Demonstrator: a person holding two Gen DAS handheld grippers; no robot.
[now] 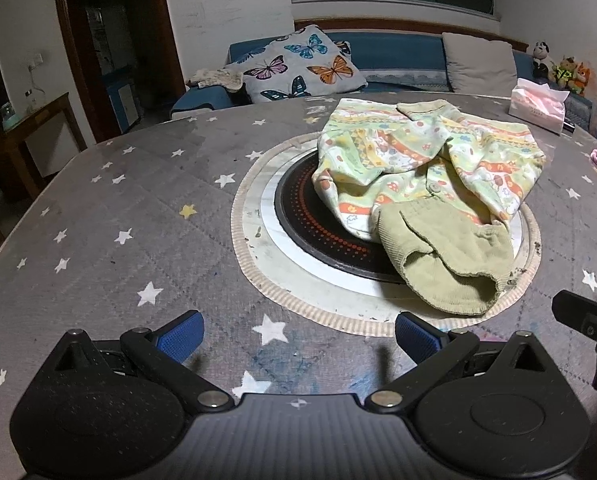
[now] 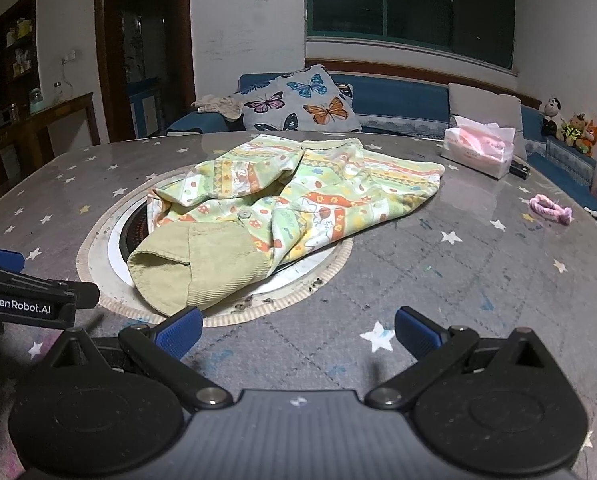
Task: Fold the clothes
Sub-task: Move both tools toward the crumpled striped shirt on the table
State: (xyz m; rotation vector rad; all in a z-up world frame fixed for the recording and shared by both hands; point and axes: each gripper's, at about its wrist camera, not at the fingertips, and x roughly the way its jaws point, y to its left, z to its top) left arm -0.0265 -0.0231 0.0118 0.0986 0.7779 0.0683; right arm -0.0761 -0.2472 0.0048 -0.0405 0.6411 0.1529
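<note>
Left wrist view: left gripper low, level, spread wide, empty; right gripper same, near shirt.

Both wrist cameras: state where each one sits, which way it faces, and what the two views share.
Left wrist: sits on the left gripper, low over the table, facing the garment and sofa; the right gripper's tip shows at the right edge.
Right wrist: sits on the right gripper, facing the same way; the left gripper shows at the left edge.
Shared: garment, tissue box, butterfly pillow.
</note>
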